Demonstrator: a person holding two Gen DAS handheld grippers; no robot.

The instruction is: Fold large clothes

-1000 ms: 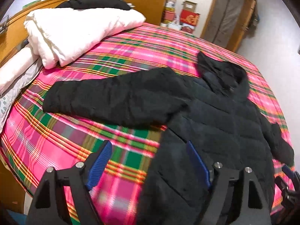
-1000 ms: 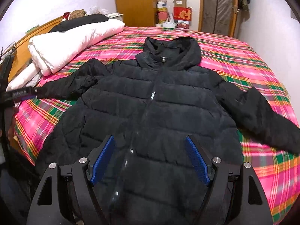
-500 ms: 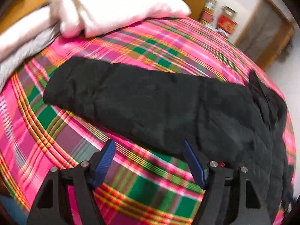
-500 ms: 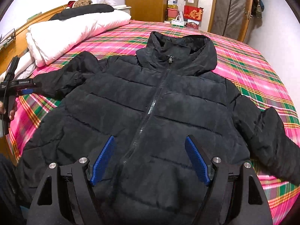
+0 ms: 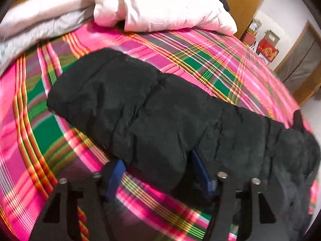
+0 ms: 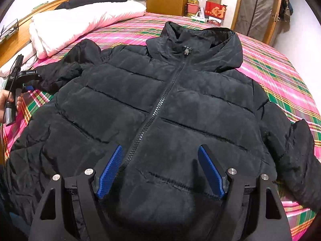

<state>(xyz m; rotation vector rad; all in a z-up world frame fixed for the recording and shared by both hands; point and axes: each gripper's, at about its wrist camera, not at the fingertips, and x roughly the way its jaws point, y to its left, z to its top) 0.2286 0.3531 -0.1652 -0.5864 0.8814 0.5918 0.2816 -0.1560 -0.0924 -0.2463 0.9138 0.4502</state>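
Observation:
A black puffer jacket (image 6: 160, 104) lies face up and zipped on the plaid bed, sleeves spread to both sides. In the left wrist view its left sleeve (image 5: 140, 108) runs across the picture. My left gripper (image 5: 158, 170) is at the sleeve's near edge; its jaws are closing, with a fold of the sleeve filling the gap between the blue pads (image 5: 116, 172). The right wrist view shows that same gripper (image 6: 32, 82) at the sleeve end, held by a hand (image 6: 4, 102). My right gripper (image 6: 160, 168) stays open just above the jacket's lower front, astride the zipper (image 6: 154, 112), holding nothing.
The pink and green plaid bedspread (image 6: 280, 68) covers the bed. A folded white quilt (image 6: 80, 24) and pillows lie along the wooden headboard (image 6: 12, 40) on the left. Boxes (image 6: 214, 10), a wooden cabinet and a wardrobe stand beyond the bed's far side.
My left gripper has swung left and dropped from the jacket's hem to the sleeve, and its jaws have narrowed around the fabric. My right gripper has sunk closer to the jacket front, still open.

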